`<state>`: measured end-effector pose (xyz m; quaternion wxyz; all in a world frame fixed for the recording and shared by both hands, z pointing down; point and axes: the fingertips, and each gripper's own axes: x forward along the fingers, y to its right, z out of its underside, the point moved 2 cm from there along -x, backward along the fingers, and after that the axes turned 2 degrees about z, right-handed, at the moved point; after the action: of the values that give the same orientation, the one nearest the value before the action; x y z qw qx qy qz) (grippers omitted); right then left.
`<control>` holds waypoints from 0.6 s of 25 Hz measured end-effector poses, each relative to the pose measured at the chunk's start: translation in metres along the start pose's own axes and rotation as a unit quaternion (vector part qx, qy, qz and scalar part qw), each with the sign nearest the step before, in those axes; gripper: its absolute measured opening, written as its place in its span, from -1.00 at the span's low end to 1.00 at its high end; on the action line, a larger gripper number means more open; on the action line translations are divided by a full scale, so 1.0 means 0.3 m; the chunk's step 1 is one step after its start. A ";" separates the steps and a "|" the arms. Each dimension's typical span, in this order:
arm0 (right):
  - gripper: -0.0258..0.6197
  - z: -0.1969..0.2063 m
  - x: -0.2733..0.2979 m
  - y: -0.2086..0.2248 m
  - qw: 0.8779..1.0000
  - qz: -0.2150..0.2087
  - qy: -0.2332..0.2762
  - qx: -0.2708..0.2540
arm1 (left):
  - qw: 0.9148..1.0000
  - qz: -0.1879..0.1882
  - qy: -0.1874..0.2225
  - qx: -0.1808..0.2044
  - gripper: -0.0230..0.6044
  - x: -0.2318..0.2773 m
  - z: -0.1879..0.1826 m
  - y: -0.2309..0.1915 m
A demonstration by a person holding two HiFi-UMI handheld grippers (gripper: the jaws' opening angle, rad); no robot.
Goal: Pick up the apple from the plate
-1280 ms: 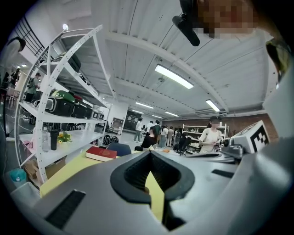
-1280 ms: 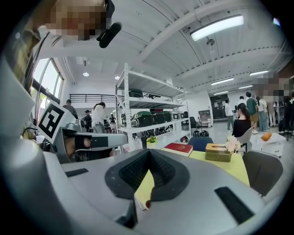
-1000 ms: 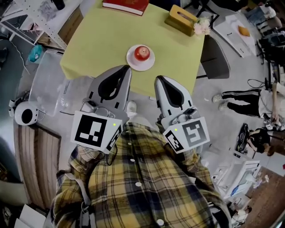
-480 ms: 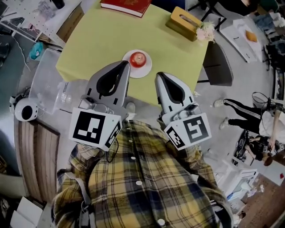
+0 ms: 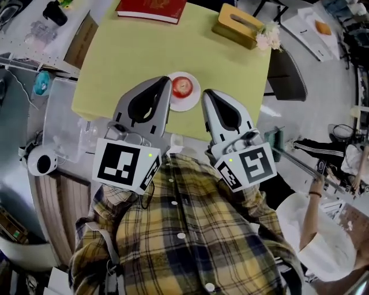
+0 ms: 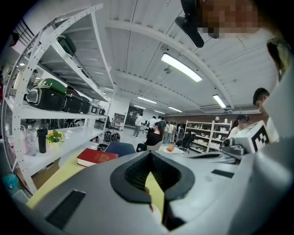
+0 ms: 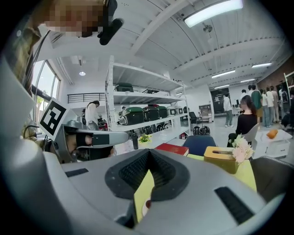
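Note:
A red apple sits on a small white plate near the front edge of a yellow-green table. In the head view my left gripper has its tip just left of the plate, its jaws shut with nothing in them. My right gripper ends just right of the plate, also shut and empty. In the right gripper view a sliver of the apple and the plate shows below the closed tips. In the left gripper view the shut jaws hide most of the plate.
A red book lies at the table's far edge, and a wooden tissue box with a pale flower sits at the far right corner. A grey chair stands right of the table, a clear bin left of it.
Both grippers have moved forward towards the table together. Their tips now flank the plate, where before they stopped short of the table's edge.

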<state>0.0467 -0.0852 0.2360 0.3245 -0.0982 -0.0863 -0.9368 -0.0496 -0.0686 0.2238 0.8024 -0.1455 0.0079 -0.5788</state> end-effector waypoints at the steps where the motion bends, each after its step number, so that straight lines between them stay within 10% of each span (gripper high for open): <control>1: -0.93 -0.003 0.026 0.004 1.000 0.008 0.000 0.003 | 1.000 0.008 -0.004 0.001 -0.91 0.017 -0.005 -0.026; 15: -0.93 -0.068 0.307 0.056 0.989 0.139 0.002 0.050 | 0.989 0.134 -0.051 0.022 -0.91 0.212 -0.094 -0.298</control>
<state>-0.0164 -0.1572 0.2401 0.4563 -0.0908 -0.1179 -0.8773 -0.1166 -0.1599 0.2285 0.8752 -0.1548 -0.0267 -0.4575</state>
